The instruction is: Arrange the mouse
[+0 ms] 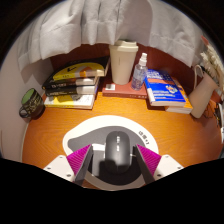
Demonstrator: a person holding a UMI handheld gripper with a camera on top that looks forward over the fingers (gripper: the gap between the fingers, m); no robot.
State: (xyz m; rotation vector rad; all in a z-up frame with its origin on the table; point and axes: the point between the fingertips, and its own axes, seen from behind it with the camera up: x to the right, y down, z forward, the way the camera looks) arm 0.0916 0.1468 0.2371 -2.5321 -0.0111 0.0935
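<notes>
Squarely between the jaws (115, 160) sits the black mouse (115, 150) — both pads touching it; grip closed.

Black mouse between the gripper fingers

The mouse (117, 153) is dark and rounded, lying flat on a white mat (85, 138) at the near side of the wooden desk, lengthwise pointing away.

Pale jaws with ridged magenta pads (80, 160)

Book stacks (76, 85) w/ blue book (166, 94), bottle (139, 70), beige container (122, 62) on wooden desk (60, 130).
</notes>
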